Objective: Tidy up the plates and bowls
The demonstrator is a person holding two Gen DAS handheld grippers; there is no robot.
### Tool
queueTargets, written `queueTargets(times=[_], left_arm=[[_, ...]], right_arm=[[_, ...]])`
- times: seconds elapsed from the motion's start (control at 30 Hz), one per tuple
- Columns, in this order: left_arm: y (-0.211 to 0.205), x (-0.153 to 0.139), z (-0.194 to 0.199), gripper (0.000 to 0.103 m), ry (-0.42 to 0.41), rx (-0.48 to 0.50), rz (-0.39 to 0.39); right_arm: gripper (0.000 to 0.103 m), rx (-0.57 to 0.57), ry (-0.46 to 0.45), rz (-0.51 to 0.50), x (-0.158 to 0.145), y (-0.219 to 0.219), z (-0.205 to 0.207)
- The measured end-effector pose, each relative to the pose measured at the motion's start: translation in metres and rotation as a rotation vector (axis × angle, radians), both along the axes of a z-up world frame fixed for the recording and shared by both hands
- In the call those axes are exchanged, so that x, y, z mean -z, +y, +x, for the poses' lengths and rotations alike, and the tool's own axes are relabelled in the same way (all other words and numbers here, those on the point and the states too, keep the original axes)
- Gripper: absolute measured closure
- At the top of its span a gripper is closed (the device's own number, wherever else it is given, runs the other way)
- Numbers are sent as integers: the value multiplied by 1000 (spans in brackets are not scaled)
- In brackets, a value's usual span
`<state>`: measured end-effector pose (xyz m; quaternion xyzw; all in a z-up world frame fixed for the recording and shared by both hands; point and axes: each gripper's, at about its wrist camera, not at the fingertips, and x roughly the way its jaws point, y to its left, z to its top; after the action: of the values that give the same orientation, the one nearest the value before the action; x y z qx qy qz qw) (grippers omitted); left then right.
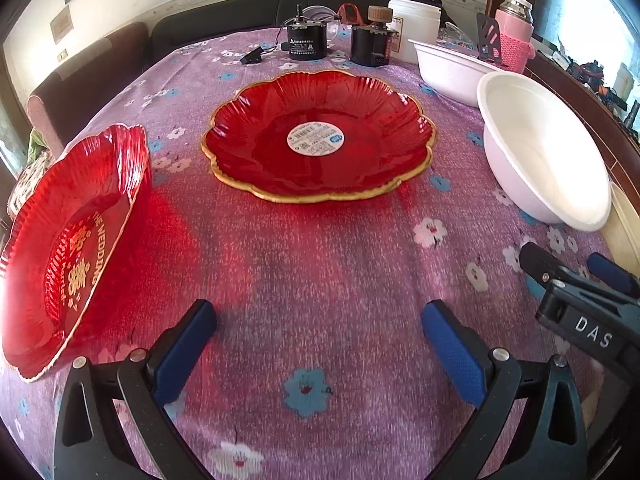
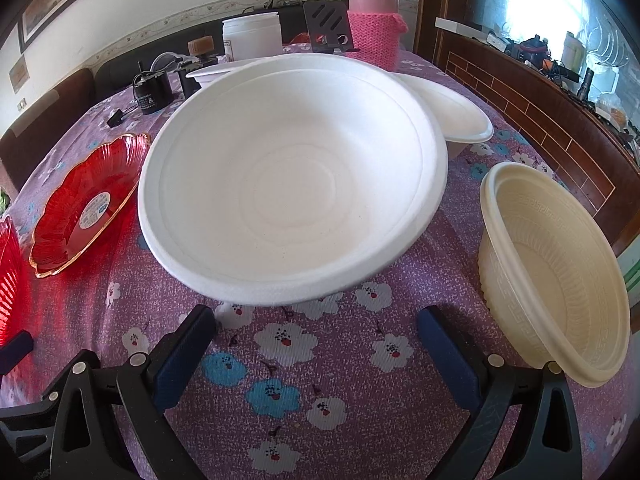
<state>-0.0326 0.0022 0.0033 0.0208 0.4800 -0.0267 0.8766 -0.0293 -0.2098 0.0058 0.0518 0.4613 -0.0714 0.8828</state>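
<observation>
The left gripper (image 1: 318, 344) hangs over the flowered tablecloth (image 1: 320, 264) with its blue fingers (image 1: 182, 354) spread wide, gripping nothing. To its left lies a red dish with gold lettering (image 1: 68, 256); straight ahead lies a red gold-rimmed plate (image 1: 320, 136) with a round sticker at its centre. The right gripper (image 2: 316, 350) is likewise spread wide and bare, facing a large white foam bowl (image 2: 292, 176), which holds nothing. A cream plastic bowl (image 2: 556, 276) stands to the right, tilted toward the camera.

Wedding plate (image 1: 68, 248) cut off; third bowl (image 2: 452, 108) half-hidden
</observation>
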Motion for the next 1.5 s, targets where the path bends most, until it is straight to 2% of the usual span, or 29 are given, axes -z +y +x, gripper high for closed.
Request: queueTargets(times=[0.23, 0.4, 0.67, 0.77, 0.87, 1.0, 1.2, 1.33, 1.4, 1.5], left_arm=[[2, -1, -23, 0, 23, 44, 3], [7, -2, -37, 0, 73, 82, 3], [7, -2, -58, 0, 64, 127, 17], [8, -3, -69, 0, 56, 160, -11], [14, -10, -81, 0, 35, 184, -102], [33, -32, -91, 0, -28, 180, -169], [70, -75, -99, 0, -126, 126, -218], [95, -111, -93, 0, -209, 71, -219], [105, -125, -87, 0, -224, 54, -213], [118, -146, -72, 0, -250, 28, -207]], right_arm=[[1, -11, 52, 6, 0, 4, -15], [1, -30, 101, 12, -1, 8, -28], [1, -78, 126, 16, -3, 14, -61], [1, -106, 132, 12, -4, 16, -71], [1, -134, 112, 3, -3, 17, -83], [1, -157, 97, 12, -1, 17, -97], [1, -204, 100, 46, -8, 15, -108], [1, -247, -4, 10, -37, 29, -112], [1, -278, -53, -19, -55, 43, -106], [1, -332, -98, 3, -79, 60, -92]])
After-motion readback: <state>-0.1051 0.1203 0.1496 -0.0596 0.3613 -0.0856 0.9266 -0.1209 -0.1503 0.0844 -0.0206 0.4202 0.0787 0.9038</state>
